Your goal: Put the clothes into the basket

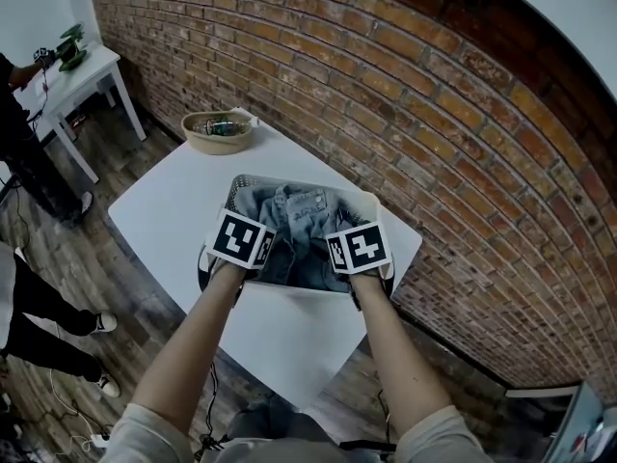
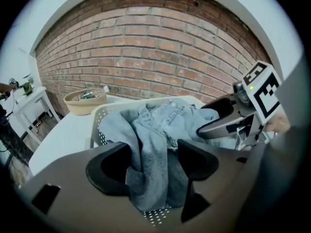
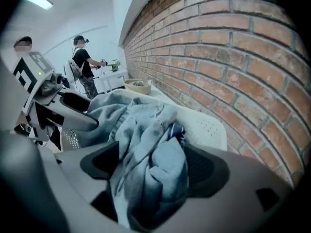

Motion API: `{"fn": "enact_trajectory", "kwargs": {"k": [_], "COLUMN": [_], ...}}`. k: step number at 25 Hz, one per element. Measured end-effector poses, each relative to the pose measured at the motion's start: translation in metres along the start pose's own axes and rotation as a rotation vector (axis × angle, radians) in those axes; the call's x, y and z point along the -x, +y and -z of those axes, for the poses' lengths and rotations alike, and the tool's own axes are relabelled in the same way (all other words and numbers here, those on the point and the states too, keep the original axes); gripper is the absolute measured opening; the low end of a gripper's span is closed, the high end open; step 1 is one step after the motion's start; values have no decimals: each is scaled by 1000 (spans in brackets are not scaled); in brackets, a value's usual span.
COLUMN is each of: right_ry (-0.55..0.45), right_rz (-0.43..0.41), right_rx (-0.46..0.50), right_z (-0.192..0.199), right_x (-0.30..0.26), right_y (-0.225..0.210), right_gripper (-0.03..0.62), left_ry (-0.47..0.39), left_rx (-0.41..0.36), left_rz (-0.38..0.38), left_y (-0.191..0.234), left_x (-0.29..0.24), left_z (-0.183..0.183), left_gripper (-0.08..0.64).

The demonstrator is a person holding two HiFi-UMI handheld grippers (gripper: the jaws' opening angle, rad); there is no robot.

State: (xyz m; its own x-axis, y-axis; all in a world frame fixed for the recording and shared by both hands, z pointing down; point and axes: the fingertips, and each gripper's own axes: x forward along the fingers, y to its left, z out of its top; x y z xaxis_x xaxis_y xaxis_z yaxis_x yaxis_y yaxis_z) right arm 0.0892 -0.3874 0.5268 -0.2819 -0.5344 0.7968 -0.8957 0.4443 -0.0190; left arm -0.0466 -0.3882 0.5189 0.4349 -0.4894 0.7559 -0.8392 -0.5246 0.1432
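Denim clothes (image 1: 294,222) lie crumpled in the white perforated basket (image 1: 238,189) on the table (image 1: 164,222). They spread along its long side, waistband toward the brick wall (image 1: 386,85). The left gripper (image 2: 153,165) and right gripper (image 3: 151,166) hover at the near rim, jaws partly apart with loose folds between them.

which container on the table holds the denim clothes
The white perforated basket: denim clothes fill it, while the tan bowl at the far corner holds none.
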Motion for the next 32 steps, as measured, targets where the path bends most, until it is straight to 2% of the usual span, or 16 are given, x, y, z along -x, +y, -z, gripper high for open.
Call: {"fn": "enact_trajectory", "kwargs": {"k": [7,10,12,17,20,25,27,29,32], "right_ry": [-174,-223,-253,-343,-413,-499,-543,-590,-639], "right_rz": [14,18,15,11,27,47,55,75,78], "right_rx": [-10,-4,1,14,32,62,74,90,108], "right_z": [-18,-24,-29,-44,-52,-65,-71,-74,-76], "right_x": [22,30,36,51,64,88,99,112,127], "right_y": [5,9,13,23,26,31,35,39,46], "right_gripper": [414,414,413,409,333,251,185,86,23], "left_ry": [-246,-327,-362,-444,-488,-535,-563,-590,-628], "left_rx": [-15,-68,-90,-70,-69,-70,-72,-85,-138], "left_rz": [-119,-151,-155,-137,-129,-126,-118,-121,-131], "left_y": [0,-2,-4,-10,-15,-19,-22,-27,-41], "left_x": [31,45,52,66,74,88,96,105,121], "left_z": [-22,-32,-37,-46,-49,-54,-58,-61,-65], "left_gripper": [308,307,307,307,299,242,217,151,42]}}
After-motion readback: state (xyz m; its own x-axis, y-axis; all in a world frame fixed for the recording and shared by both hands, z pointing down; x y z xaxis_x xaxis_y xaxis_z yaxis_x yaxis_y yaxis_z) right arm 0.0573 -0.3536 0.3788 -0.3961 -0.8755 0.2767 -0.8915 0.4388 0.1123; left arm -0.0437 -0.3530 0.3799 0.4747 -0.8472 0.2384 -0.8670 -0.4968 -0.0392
